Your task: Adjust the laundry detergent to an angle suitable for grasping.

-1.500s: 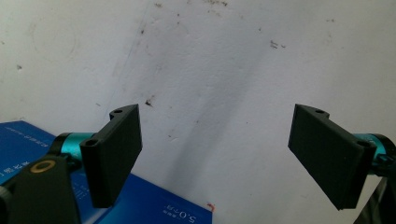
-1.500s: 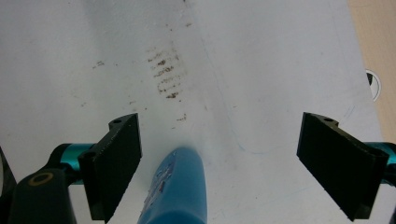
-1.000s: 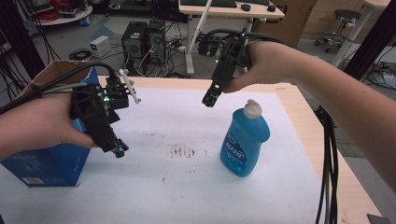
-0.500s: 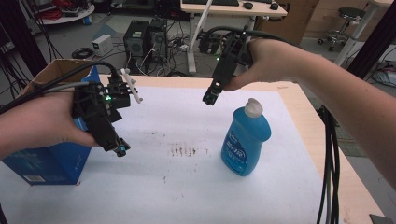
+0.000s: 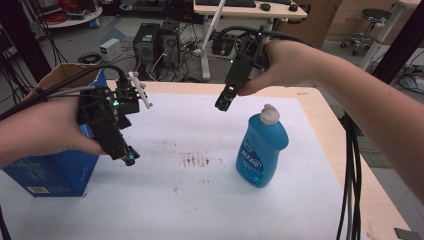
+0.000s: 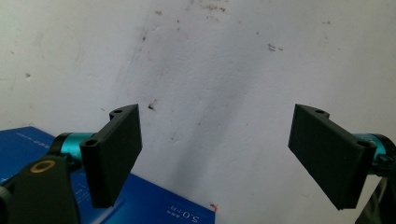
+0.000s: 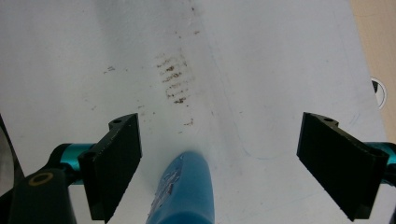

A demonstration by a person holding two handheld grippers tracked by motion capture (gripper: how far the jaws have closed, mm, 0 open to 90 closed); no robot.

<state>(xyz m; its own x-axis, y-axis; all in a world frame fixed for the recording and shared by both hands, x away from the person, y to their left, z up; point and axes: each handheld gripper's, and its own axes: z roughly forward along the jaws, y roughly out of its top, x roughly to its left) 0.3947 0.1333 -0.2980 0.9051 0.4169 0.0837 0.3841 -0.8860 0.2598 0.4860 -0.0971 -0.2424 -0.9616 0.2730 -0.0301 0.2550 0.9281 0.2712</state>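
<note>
Fingers are spread wide on both grippers, nothing pinched. The blue bottle (image 5: pixel 261 150) is stood upright right of centre; the right gripper (image 5: pixel 223 102) is held above it, the left gripper (image 5: pixel 128 157) beside the blue box (image 5: pixel 55 170).

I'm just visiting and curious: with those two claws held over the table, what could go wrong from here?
The blue bottle stands upright, tall and narrow, so a bump from the open right claw above it might tip it over. The left claw, also open, hangs close beside the blue box and could knock it. The brown smudges on the white table cover might smear onto whatever slides across.
</note>
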